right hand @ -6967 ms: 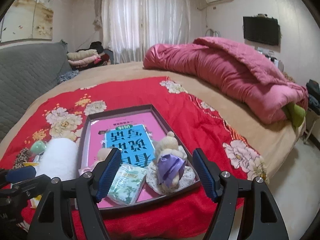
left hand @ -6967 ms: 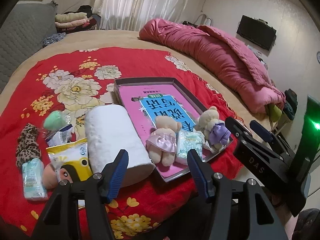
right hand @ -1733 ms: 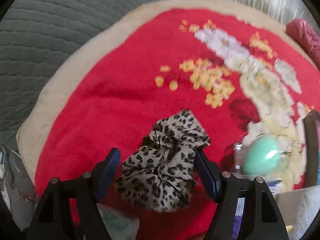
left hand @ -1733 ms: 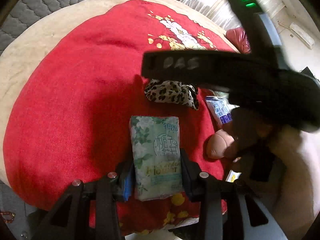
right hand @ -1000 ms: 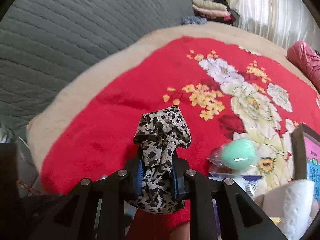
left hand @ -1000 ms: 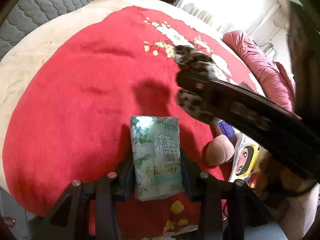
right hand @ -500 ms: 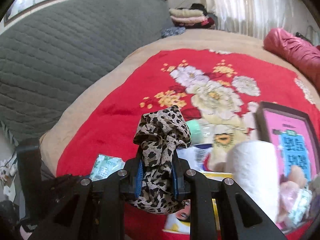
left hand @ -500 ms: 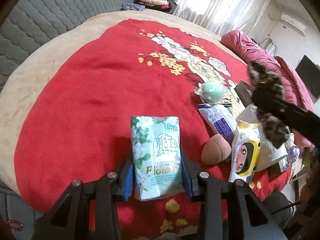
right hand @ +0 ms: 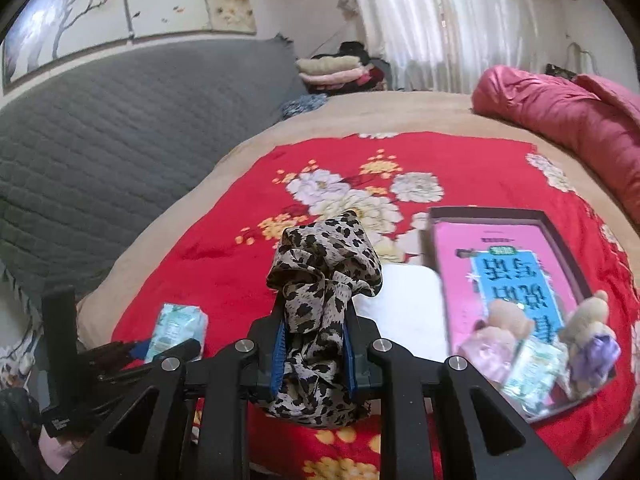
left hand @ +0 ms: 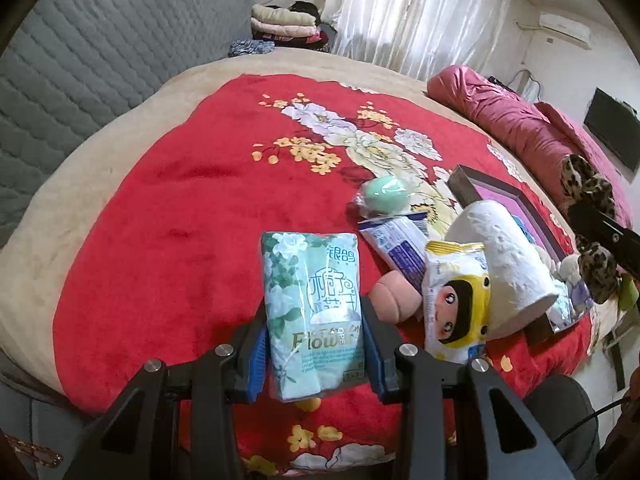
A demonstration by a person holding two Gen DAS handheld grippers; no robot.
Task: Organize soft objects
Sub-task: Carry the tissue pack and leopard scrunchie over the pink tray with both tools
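My left gripper (left hand: 316, 344) is shut on a green tissue pack (left hand: 312, 312), held above the red floral blanket (left hand: 180, 220). My right gripper (right hand: 312, 344) is shut on a leopard-print scrunchie (right hand: 320, 280), raised over the blanket left of the tray; the scrunchie also shows in the left wrist view (left hand: 588, 216). The dark tray (right hand: 560, 240) with a pink book (right hand: 480, 248) holds two small plush bears (right hand: 504, 320) (right hand: 592, 332) and a tissue pack (right hand: 532, 368). The left gripper with its pack shows at lower left in the right wrist view (right hand: 176, 328).
On the blanket lie a paper-towel roll (left hand: 504, 264), a yellow wipes pack (left hand: 456, 304), a blue-white packet (left hand: 396, 244), a peach sponge (left hand: 396, 296) and a mint sponge (left hand: 380, 196). A pink quilt (right hand: 560, 120) lies far right. A grey headboard (right hand: 100, 140) stands left.
Both grippers have lifted and swung right toward the tray, each keeping its object. The tray with bears has come into the right wrist view.
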